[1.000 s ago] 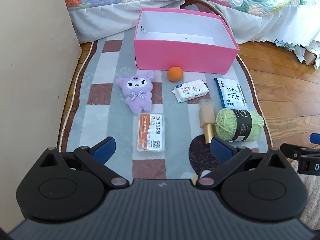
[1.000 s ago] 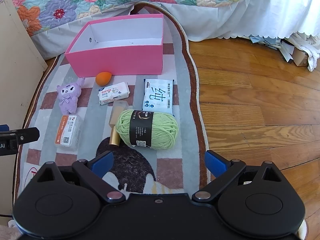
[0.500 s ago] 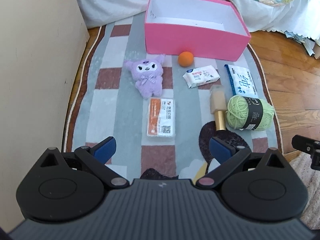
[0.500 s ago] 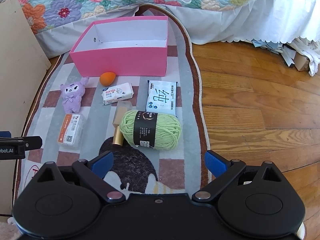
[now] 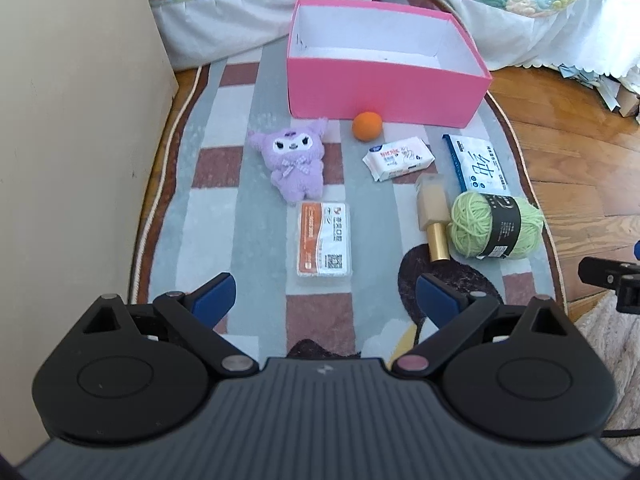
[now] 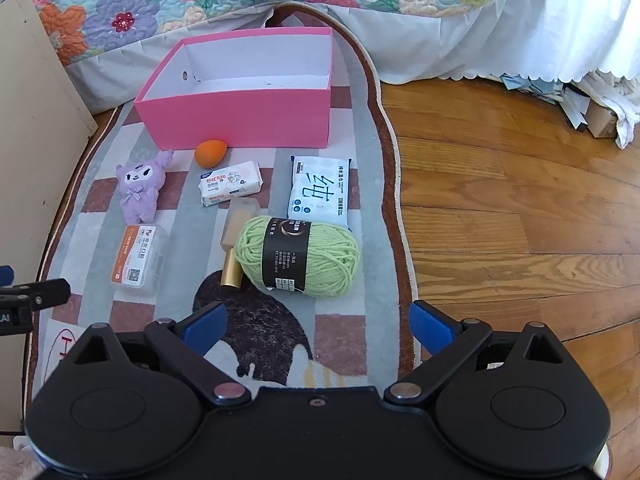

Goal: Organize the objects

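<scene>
Your left gripper (image 5: 323, 298) spread wide and empty, orange-labelled packet (image 5: 325, 240) just ahead of its fingers, your right gripper (image 6: 318, 322) likewise apart, green yarn ball (image 6: 298, 256) just ahead, pink box (image 6: 244, 114) beyond.

Ahead of the left hand-held gripper (image 5: 324, 300), whose body is matt black plastic with blue finger pads, lies a short-pile woven rug (image 5: 256, 208). On it sit a matt pink cardboard box (image 5: 384, 92), a fuzzy purple plush toy (image 5: 294, 160), a glossy plastic-wrapped orange packet (image 5: 325, 240) and a bottle with a shiny gold metallic cap (image 5: 436, 240). Before the right hand-held gripper (image 6: 318, 324) rests soft green yarn (image 6: 298, 256) with a black paper band, beside glossy varnished wood floor (image 6: 520, 208).
</scene>
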The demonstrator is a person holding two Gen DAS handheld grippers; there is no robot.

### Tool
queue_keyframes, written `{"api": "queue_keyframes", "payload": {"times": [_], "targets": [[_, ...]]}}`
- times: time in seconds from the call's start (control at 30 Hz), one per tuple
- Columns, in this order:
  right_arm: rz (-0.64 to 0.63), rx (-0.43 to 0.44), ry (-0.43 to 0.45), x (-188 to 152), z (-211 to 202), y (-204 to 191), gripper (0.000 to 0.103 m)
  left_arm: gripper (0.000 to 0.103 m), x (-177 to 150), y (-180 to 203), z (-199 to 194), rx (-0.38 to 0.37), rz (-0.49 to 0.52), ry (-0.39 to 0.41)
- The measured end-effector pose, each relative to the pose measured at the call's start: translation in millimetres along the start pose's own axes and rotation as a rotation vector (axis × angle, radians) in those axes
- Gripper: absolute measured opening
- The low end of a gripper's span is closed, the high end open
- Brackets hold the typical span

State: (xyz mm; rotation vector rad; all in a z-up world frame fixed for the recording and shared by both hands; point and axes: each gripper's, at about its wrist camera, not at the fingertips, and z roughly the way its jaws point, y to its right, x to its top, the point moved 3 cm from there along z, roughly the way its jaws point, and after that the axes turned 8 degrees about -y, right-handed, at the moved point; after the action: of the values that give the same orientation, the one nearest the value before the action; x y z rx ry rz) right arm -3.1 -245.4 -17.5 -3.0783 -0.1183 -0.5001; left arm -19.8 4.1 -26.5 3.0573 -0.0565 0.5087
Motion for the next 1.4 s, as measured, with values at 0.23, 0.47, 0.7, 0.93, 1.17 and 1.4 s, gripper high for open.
{"api": "queue_keyframes", "payload": {"times": [0.23,0.47,0.7,0.93,1.17,1.4], "targets": [[0.017,0.151,0.161,8.2,-22.4,21.3,0.099,0.098,27.8,11.7,-19.9,-0.059,0.071,0.02],[0.019,0.163,0.233,25.7,-1.4,43.7,0.099,0.098,58.2,45.9,-12.8,-0.133,0.128,0.094],[0.07,0.282,0.092,31.6,50.2,57.5,0.098,0.098,81.1,77.6,24.5,-0.24,0.159,0.051],[-0.054,0.273,0.039,38.7,83.9,46.2,0.098,0.097,94.7,99.5,67.3,-0.261,0.188,-0.005],[-0.302,0.178,0.019,37.6,111.3,28.9,0.098,0.091,94.5,113.2,97.9,-0.323,0.18,-0.048],[-0.243,0.201,0.0,34.0,134.7,25.9,0.099,0.091,89.6,120.8,126.4,-0.361,0.11,-0.122]]}}
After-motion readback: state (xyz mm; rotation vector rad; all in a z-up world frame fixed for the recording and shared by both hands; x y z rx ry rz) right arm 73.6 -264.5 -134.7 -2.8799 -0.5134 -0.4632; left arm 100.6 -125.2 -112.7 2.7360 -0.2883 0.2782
